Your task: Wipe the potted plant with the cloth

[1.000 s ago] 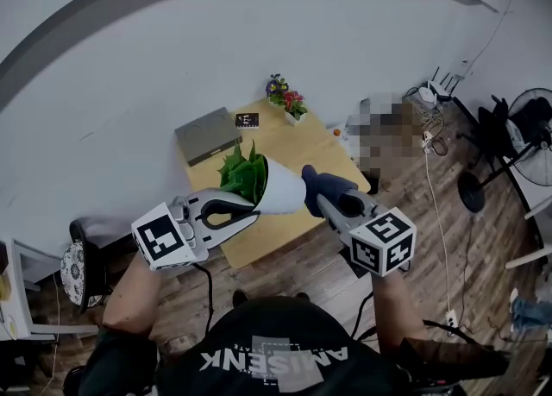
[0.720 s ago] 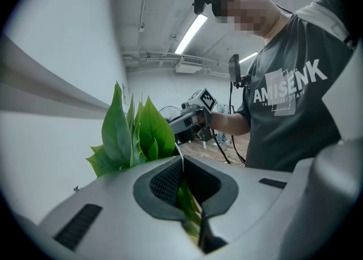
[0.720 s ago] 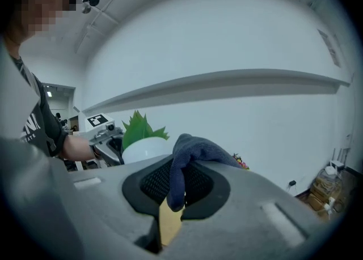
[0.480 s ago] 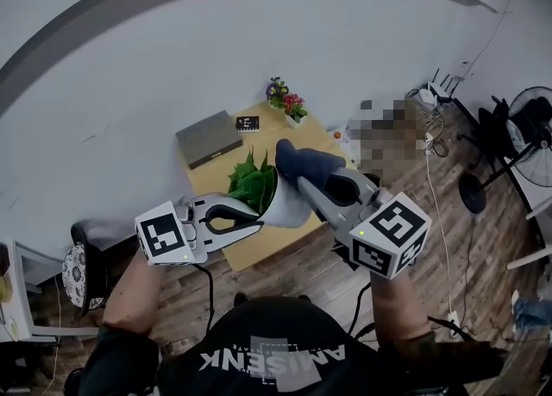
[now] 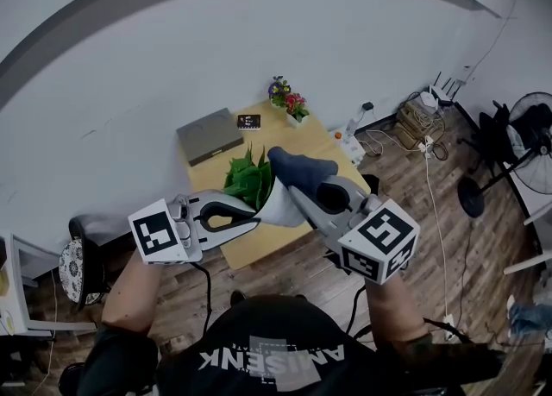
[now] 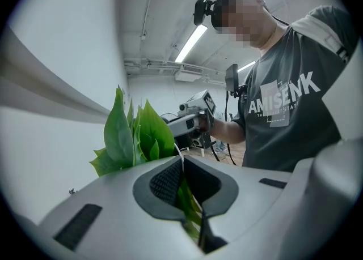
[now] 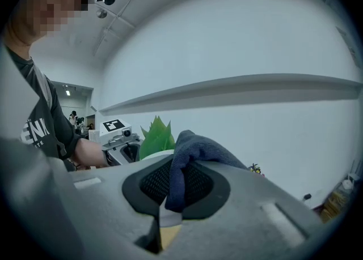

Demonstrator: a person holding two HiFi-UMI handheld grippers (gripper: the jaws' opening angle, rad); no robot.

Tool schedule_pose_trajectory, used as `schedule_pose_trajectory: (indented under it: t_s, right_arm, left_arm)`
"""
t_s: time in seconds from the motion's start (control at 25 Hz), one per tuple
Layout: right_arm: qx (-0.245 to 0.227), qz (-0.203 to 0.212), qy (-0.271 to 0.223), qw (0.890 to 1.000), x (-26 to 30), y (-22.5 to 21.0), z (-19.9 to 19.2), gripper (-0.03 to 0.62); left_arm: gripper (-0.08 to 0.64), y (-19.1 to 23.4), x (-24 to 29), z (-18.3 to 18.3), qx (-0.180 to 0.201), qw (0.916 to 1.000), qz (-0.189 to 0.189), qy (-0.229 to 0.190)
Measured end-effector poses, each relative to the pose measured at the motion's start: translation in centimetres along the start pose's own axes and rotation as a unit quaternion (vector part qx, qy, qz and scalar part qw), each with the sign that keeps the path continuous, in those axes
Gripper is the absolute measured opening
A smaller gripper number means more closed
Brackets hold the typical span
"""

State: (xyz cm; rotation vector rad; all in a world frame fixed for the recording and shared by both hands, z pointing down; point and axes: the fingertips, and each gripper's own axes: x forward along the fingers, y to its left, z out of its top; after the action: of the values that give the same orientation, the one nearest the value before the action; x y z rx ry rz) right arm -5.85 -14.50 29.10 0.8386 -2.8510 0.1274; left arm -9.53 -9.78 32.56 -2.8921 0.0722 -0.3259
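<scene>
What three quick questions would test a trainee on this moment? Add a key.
1. True or false: the left tool grips the potted plant at its pot rim.
2. What is the right tool shut on? A a sponge; B the dark blue cloth; C nothing.
3. Fill in: the potted plant is held up ___ the wooden table, not standing on it.
Key: 1 true; 2 B; 3 above.

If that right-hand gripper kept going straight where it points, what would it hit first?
Probably the potted plant: the cloth held by the right gripper sits right at its rim, though actual contact is unclear.
</scene>
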Motion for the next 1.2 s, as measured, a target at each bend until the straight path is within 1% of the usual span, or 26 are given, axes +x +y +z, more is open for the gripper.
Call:
schedule_pose_trajectory:
  t_s: [0.16,0.28,0.4,0.44,0.52,0.6,0.68,0.8,0.92,1.0,1.08,1.2]
  right_arm:
    - [0.027,-0.004,0.003,1.0,-0.5,-0.7,-1.6,0.028]
    - [0.045,-0.015,0.003,0.999,-1.3,-1.2,-2.8,0.028]
    - [0.065,-0.025,0.01,0.998,-2.3,-1.9,-4.4,0.028]
    - [0.071,-0.028,0.014,0.997,-2.5,-2.1,-5.0,0.028]
    - [0.082,-0.034,0.019,0.996,-2.9,-2.6,-6.0,0.028]
    - [0.094,-0.04,0.025,0.994,-3.3,-3.0,-7.1,0.028]
    - [0.104,-0.045,0.036,0.993,-3.6,-3.3,-8.3,0.028]
    - [0.113,-0.052,0.048,0.991,-4.0,-3.6,-9.4,0.028]
    - [0.118,-0.066,0.035,0.99,-5.3,-5.0,-8.6,0.028]
    - [0.108,-0.065,0.024,0.992,-5.8,-5.5,-7.4,0.028]
    - [0.094,-0.043,0.015,0.995,-5.4,-5.1,-5.6,0.028]
    - [0.088,0.012,-0.007,0.996,-3.6,-3.9,-2.5,0.028]
  left_arm:
    - [0.011,0.2,-0.1,-0.5,0.004,0.9998,-0.001,0.017]
    - [0.011,0.3,0.1,0.0,0.004,1.0,0.004,0.003]
    - [0.011,0.7,0.3,0.2,-0.024,0.9995,0.018,-0.009]
    - [0.011,0.8,0.4,0.1,-0.025,0.9995,0.017,-0.008]
    - [0.011,0.7,0.8,-0.2,-0.006,1.0,0.003,0.002]
    - [0.012,0.5,1.2,-0.6,0.005,0.9998,-0.007,0.016]
    - [0.011,0.2,1.4,-1.1,0.011,0.9993,-0.015,0.034]
    - [0.011,-0.2,1.2,-1.6,0.011,0.9986,-0.028,0.045]
    - [0.011,-1.0,1.6,-1.7,0.006,0.997,-0.048,0.061]
    - [0.011,-1.7,2.1,-1.7,0.006,0.996,-0.056,0.069]
    - [0.011,-2.0,2.0,-1.4,0.002,0.996,-0.061,0.066]
    - [0.011,-2.0,1.2,-0.8,-0.006,0.9957,-0.069,0.062]
